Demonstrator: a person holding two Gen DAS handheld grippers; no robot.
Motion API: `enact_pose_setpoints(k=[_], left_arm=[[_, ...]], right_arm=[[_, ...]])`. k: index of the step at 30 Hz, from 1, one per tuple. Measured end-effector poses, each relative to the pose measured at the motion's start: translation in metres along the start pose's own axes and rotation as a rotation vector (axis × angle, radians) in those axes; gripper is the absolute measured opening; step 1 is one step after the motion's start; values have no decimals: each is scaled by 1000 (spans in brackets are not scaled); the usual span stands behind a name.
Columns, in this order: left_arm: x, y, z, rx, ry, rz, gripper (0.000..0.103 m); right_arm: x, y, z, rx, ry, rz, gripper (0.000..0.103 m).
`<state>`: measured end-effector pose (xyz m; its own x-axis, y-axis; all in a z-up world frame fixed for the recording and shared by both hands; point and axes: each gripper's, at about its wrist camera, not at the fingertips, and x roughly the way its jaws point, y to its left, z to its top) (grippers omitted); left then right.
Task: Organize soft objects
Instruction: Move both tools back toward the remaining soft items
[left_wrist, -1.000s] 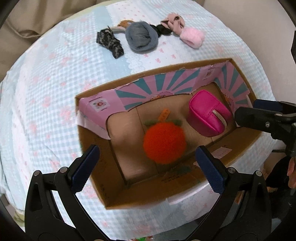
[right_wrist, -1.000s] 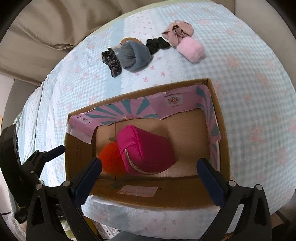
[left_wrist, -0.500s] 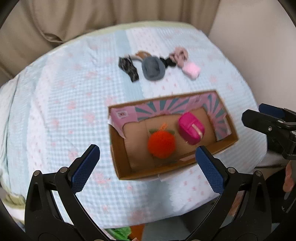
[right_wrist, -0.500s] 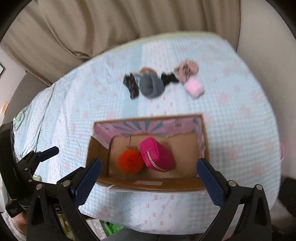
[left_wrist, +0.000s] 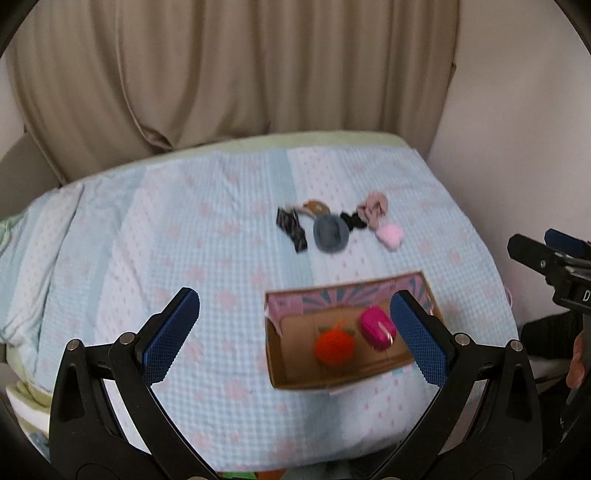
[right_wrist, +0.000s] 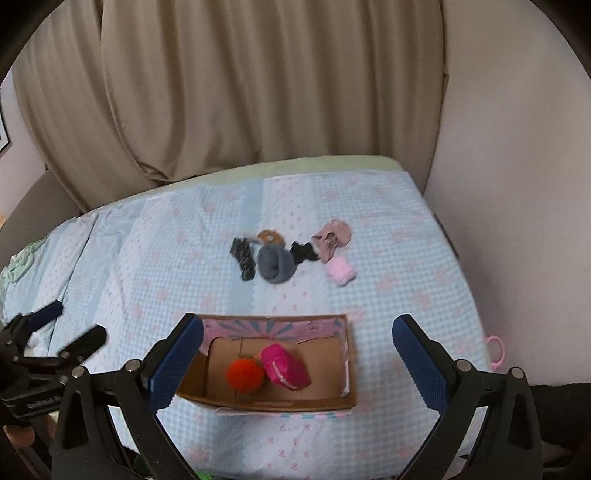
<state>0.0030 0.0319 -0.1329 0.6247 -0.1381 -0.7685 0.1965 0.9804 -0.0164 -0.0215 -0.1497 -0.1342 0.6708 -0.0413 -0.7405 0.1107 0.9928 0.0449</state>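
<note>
An open cardboard box (left_wrist: 286, 369) (right_wrist: 351, 373) sits near the front edge of a bed. Inside lie an orange fluffy ball (left_wrist: 334, 346) (right_wrist: 244, 376) and a magenta zip pouch (left_wrist: 377, 329) (right_wrist: 285, 366), side by side. Farther back on the bed lies a loose row: a black patterned scrunchie (left_wrist: 291, 228) (right_wrist: 242, 255), a grey rolled item (left_wrist: 330, 232) (right_wrist: 276, 264), a pink fluffy item (left_wrist: 389, 234) (right_wrist: 341, 271) and a mauve scrunchie (left_wrist: 375, 208) (right_wrist: 332, 236). My left gripper (left_wrist: 295, 338) and right gripper (right_wrist: 297, 360) are both open, empty, and high above the bed's front.
The bed has a light blue checked cover (left_wrist: 184, 240) (right_wrist: 166, 258). A beige curtain (left_wrist: 221, 74) hangs behind it and a pale wall (right_wrist: 509, 184) stands to the right. A pink ring (right_wrist: 495, 349) hangs at the bed's right edge.
Both grippers have pulled up and back from the box, so the box now looks small and the whole bed and curtain show. Both stay open and empty.
</note>
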Motion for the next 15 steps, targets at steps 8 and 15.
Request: enact_pose_setpoints(k=[8,15], left_arm=[[6,4,44,12,-52,-46,103],[47,-10,77,-7,-30,-75,103]], right_arm=[[9,-9,27,-15,-25,-60,102],[47,-34,52,-20,22,-58,102]])
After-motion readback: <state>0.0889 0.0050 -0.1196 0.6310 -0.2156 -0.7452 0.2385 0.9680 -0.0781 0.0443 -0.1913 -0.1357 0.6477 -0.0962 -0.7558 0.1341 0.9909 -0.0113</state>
